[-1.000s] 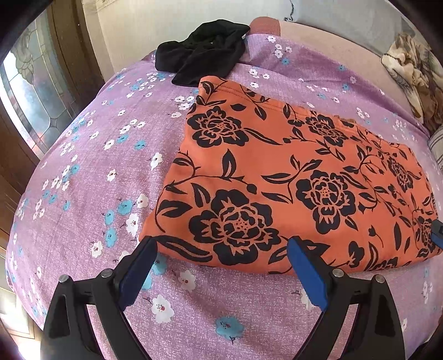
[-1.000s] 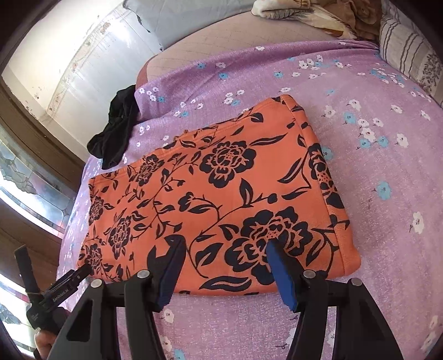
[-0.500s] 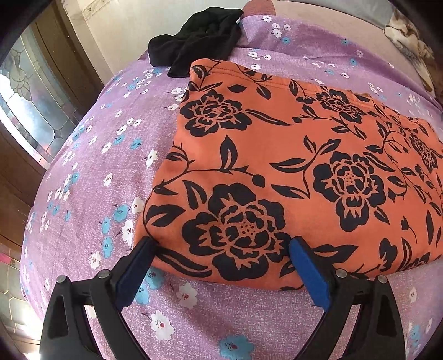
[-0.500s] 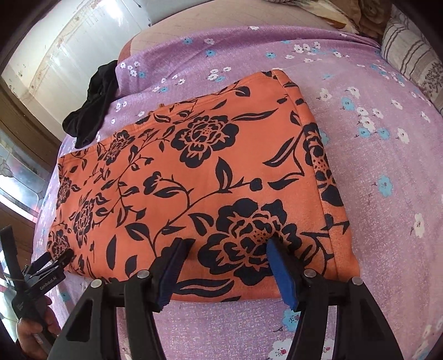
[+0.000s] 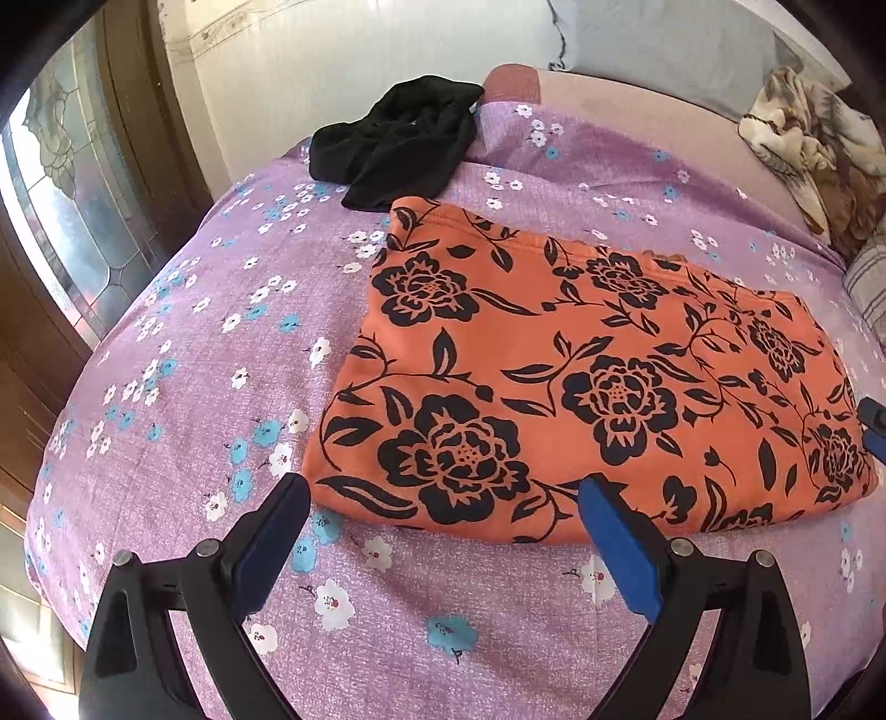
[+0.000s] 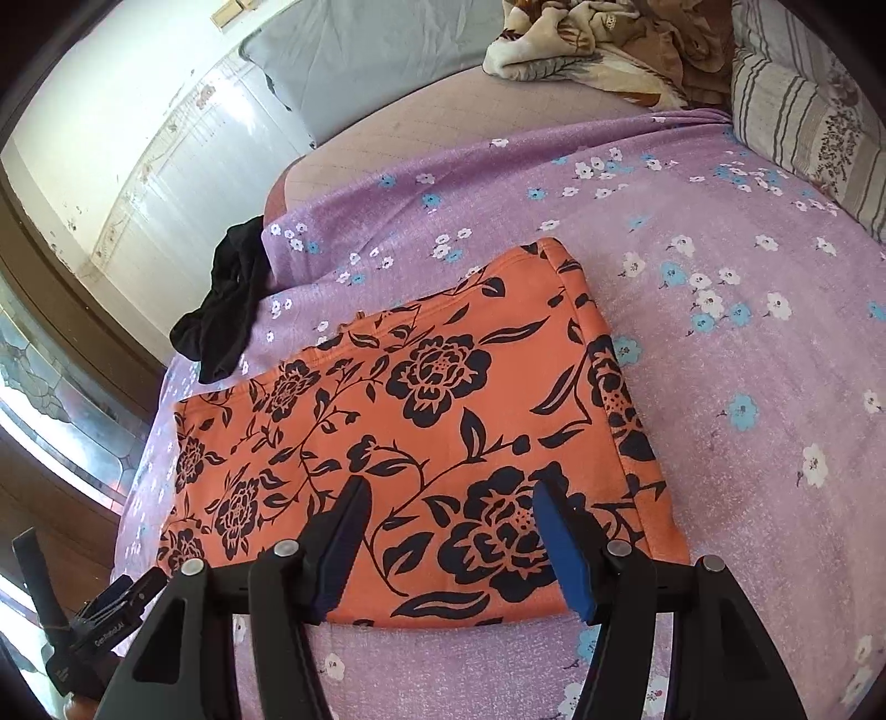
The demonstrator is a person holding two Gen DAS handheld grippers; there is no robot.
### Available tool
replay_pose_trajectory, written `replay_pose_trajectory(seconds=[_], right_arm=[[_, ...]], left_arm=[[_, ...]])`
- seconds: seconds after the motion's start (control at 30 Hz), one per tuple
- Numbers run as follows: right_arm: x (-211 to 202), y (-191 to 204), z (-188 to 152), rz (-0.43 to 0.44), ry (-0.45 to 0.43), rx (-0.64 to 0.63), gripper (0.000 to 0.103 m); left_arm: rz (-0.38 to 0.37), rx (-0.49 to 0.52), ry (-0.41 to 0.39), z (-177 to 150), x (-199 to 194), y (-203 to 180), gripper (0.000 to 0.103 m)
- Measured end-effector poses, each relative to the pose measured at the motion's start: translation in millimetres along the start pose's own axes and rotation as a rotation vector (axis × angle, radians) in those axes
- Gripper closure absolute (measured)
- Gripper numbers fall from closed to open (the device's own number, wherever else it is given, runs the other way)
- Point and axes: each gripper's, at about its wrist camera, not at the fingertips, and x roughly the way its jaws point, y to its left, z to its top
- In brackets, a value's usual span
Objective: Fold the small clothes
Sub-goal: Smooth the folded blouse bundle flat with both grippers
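Cloth first: the orange garment (image 5: 581, 382) with its black flower print lies folded into a flat rectangle on the bed (image 5: 210, 387), on the purple sheet dotted with white and blue blossoms. Its near edge runs just ahead of both your tools, and its far left corner almost reaches the black garment (image 5: 396, 147), which sits crumpled at the sheet's far edge beside the wall.

Your left hand-held gripper (image 5: 443, 515) hangs low over the sheet at the near left corner of the orange piece, jaws spread wide and holding nothing. The left blue pad sits just off the corner over bare sheet, the right pad over the cloth's near edge; whether either touches the fabric, you cannot tell from here.

Your right hand-held gripper (image 6: 451, 520) is over at the near right part of the same garment (image 6: 421, 426), also parted and empty, both blue pads poised above the printed cloth near its front hem. From the right wrist view, the tip of your left tool shows at the lower left, off the garment's left end.

Further out, a brown-and-cream blanket (image 6: 603, 50) is bunched at the head of the bed, with a striped pillow (image 6: 803, 105) beside it.
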Motion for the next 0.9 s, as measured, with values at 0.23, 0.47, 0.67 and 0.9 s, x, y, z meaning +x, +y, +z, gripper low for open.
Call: replay_pose_trajectory(seconds=[0.23, 0.47, 0.67, 0.9], right_arm=[[11, -1, 0, -0.006, 0.023, 0.003, 0.038], [47, 4, -9, -0.097, 0.161, -0.074, 0.041], [46, 6, -14, -0.11, 0.164, -0.109, 0.041], [25, 1, -9, -0.071, 0.087, -0.058, 0.041]], left_arm=[[0.005, -0.006, 0.037, 3, 17, 2, 0.006], [0.019, -0.013, 0.164, 0, 58, -5, 0.006], [0.038, 0.001, 0.146, -4, 57, -9, 0.005], [0.02, -0.03, 0.114, -10, 35, -2, 0.005]])
